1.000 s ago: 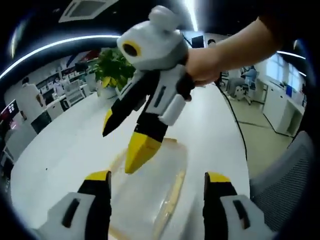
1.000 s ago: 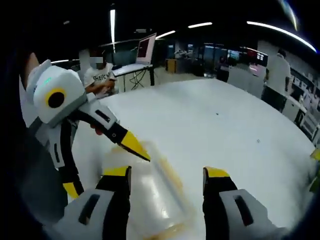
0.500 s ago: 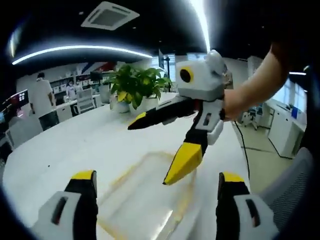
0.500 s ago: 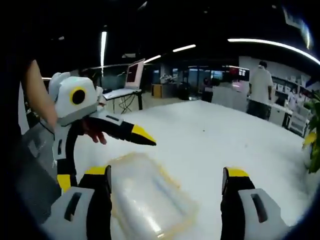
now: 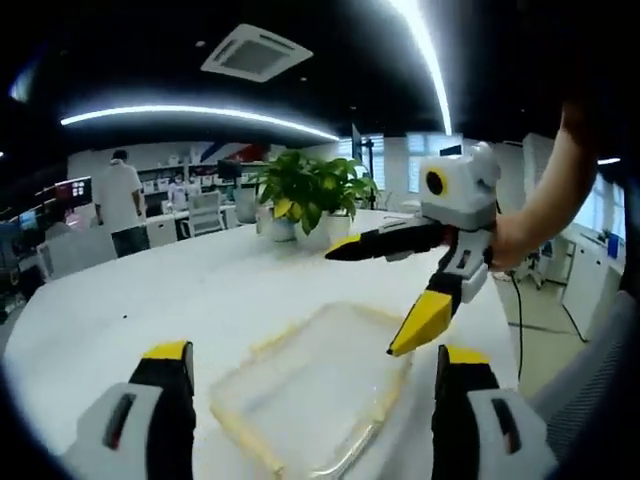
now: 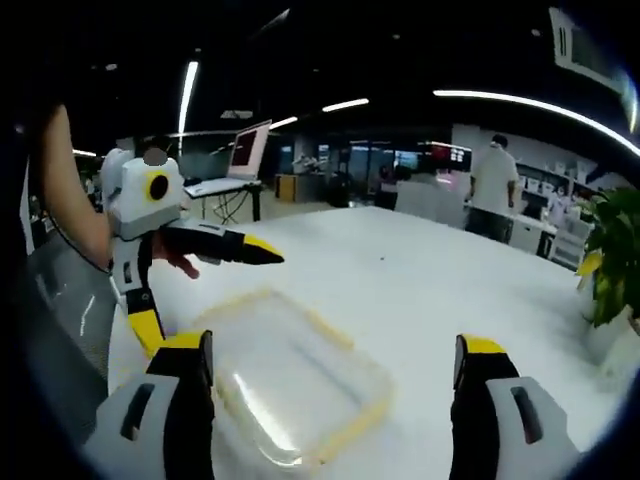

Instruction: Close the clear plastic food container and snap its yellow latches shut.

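One clear plastic food container (image 5: 315, 390) with a yellow-edged lid lies flat on the large white table (image 5: 150, 310), its lid on top and its see-through body pale against the tabletop. It is a shallow rectangle with rounded corners, and the yellow trim runs round its whole rim; whether the latches are snapped down cannot be told at this size. In the left gripper view it sits between that view's own two jaws and a little beyond them; in the right gripper view (image 6: 290, 375) it lies likewise just ahead of the jaws.

Two hand-held grippers are in play. The left gripper (image 5: 315, 400), white and black with yellow jaw tips, has its jaws spread wide apart and grips nothing. The right gripper (image 6: 335, 385) is spread just as wide, also with nothing in it. Each appears in the other's view as a white body with two black, yellow-tipped jaws splayed open, one jaw tip hanging just above the container's near edge, held by a person's hand (image 5: 515, 240).

Beyond the container, one leafy green potted plant (image 5: 305, 190) stands on the table. Two people in white shirts (image 5: 120, 200) stand well away in the office behind, and one open laptop (image 6: 245, 150) rests on a far desk.
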Demonstrator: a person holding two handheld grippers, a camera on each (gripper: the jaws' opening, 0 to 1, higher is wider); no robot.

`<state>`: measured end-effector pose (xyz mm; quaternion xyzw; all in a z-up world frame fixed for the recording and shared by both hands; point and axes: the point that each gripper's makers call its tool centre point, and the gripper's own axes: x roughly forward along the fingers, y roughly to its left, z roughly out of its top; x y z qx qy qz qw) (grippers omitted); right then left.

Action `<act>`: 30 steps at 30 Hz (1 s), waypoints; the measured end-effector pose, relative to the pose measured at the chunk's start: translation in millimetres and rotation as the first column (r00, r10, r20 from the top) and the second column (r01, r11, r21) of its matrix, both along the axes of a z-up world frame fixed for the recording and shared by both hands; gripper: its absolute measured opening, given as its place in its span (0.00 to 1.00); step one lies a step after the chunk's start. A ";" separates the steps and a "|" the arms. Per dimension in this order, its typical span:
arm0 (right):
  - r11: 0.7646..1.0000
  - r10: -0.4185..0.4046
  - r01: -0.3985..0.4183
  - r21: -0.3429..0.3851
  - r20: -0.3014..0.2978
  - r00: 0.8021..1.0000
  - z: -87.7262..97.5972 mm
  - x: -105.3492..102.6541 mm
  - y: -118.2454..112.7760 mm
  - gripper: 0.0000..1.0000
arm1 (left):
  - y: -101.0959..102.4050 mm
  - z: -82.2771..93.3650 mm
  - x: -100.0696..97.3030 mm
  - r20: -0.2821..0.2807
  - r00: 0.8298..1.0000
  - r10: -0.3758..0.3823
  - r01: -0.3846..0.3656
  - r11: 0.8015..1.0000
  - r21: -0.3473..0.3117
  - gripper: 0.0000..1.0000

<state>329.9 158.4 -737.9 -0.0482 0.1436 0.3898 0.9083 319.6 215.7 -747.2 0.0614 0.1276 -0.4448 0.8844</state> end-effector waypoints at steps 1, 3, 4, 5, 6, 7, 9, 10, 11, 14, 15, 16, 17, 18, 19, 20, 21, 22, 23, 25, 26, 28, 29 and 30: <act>1.000 -0.014 0.014 -0.002 0.013 1.000 -1.9 -1.7 -2.7 1.00 | 0.3 -5.0 -2.4 -0.020 1.000 -0.001 0.001 1.000 0.003 0.99; 1.000 -0.029 0.029 -0.004 0.019 0.999 -6.6 -6.4 -5.3 1.00 | 1.9 -7.7 -4.6 -0.005 1.000 0.002 -0.002 1.000 0.004 0.99; 0.999 -0.038 0.038 0.003 0.024 0.999 -8.9 -10.5 -6.2 1.00 | 4.0 -6.9 -5.2 0.007 1.000 0.014 -0.014 1.000 -0.007 0.99; 0.999 -0.051 0.051 0.000 0.017 0.999 -12.6 -12.1 -7.9 1.00 | 4.3 -5.0 -5.9 0.011 1.000 0.017 -0.017 0.999 -0.028 0.99; 0.998 -0.067 0.067 0.006 0.002 0.998 -18.5 -14.2 -11.1 0.99 | 4.2 -4.2 -6.4 0.009 1.000 0.020 -0.019 0.999 -0.040 0.99; 0.998 -0.067 0.067 0.005 0.006 0.998 -19.5 -14.0 -11.7 1.00 | 3.5 -8.4 -8.1 -0.002 1.000 0.020 -0.020 0.999 -0.028 0.99; 0.997 -0.082 0.082 -0.002 -0.007 0.997 -26.1 -15.8 -14.9 1.00 | 2.1 -11.9 -12.4 0.001 1.000 0.018 -0.018 0.999 -0.033 0.99; 0.997 -0.082 0.082 -0.012 0.010 0.997 -28.0 -17.1 -16.4 1.00 | 1.1 -14.5 -14.0 0.004 1.000 0.017 -0.016 0.999 -0.034 0.99; 0.997 -0.077 0.077 -0.013 0.021 0.997 -29.7 -18.4 -16.5 0.99 | 1.8 -16.7 -15.0 0.006 1.000 0.015 -0.015 0.999 -0.034 0.99; 0.997 -0.081 0.082 -0.011 0.016 0.997 -38.0 -22.4 -17.6 0.98 | 5.4 -21.4 -14.5 0.014 0.999 0.037 -0.036 0.999 -0.033 0.99; 0.996 -0.086 0.086 -0.010 0.015 0.996 -40.3 -22.5 -18.1 0.98 | 6.7 -23.0 -14.2 0.001 0.999 0.046 -0.046 0.998 -0.041 0.99; 0.996 -0.090 0.090 -0.005 0.012 0.996 -41.8 -23.4 -18.7 0.98 | 8.0 -23.2 -13.8 -0.005 0.998 0.060 -0.060 0.997 -0.051 0.99; 0.995 -0.102 0.102 0.007 -0.001 0.995 -45.5 -22.9 -19.6 0.98 | 12.2 -20.8 -11.7 0.018 0.996 0.082 -0.081 0.995 -0.059 0.99; 0.994 -0.108 0.108 0.006 -0.006 0.994 -48.1 -23.2 -20.6 0.98 | 13.3 -21.0 -11.9 0.023 0.996 0.085 -0.084 0.995 -0.061 0.99; 0.994 -0.110 0.110 0.006 -0.012 0.994 -51.8 -23.2 -20.7 0.97 | 15.3 -24.6 -11.2 0.010 0.996 0.091 -0.090 0.994 -0.066 0.99; 0.994 -0.111 0.111 0.008 -0.013 0.994 -52.9 -23.4 -20.4 0.97 | 16.3 -28.5 -10.9 -0.005 0.995 0.098 -0.098 0.993 -0.063 0.99; 0.993 -0.114 0.114 0.010 -0.010 0.993 -54.7 -22.5 -20.2 0.97 | 18.1 -32.3 -9.3 -0.006 0.995 0.101 -0.102 0.993 -0.054 0.99; 0.993 -0.114 0.115 0.010 -0.011 0.993 -56.4 -22.0 -19.9 0.96 | 18.5 -33.8 -9.7 -0.006 0.995 0.101 -0.101 0.993 -0.054 0.98; 0.993 -0.113 0.113 0.009 -0.015 0.993 -58.2 -21.2 -19.4 0.96 | 19.0 -35.3 -8.8 -0.005 0.995 0.101 -0.101 0.993 -0.055 0.97; 0.992 -0.126 0.127 0.015 -0.016 0.992 -59.3 -19.8 -20.3 0.93 | 20.4 -40.7 -7.2 -0.014 0.994 0.110 -0.110 0.993 -0.038 0.95; 0.991 -0.129 0.130 0.017 -0.012 0.992 -59.5 -19.3 -20.4 0.93 | 21.0 -41.4 -7.2 -0.015 0.993 0.113 -0.114 0.993 -0.035 0.93; 0.991 -0.130 0.130 0.009 -0.007 0.992 -62.6 -19.1 -19.2 0.91 | 20.1 -43.7 -6.7 -0.008 0.994 0.112 -0.112 0.993 -0.038 0.93; 0.992 -0.128 0.128 -0.001 0.001 0.992 -64.8 -19.1 -18.7 0.90 | 20.0 -45.2 -6.4 0.000 0.994 0.108 -0.108 0.994 -0.028 0.93; 0.992 -0.127 0.127 0.001 -0.006 0.992 -66.2 -19.5 -17.6 0.90 | 20.0 -49.9 -7.1 0.003 0.995 0.104 -0.104 0.995 -0.009 0.93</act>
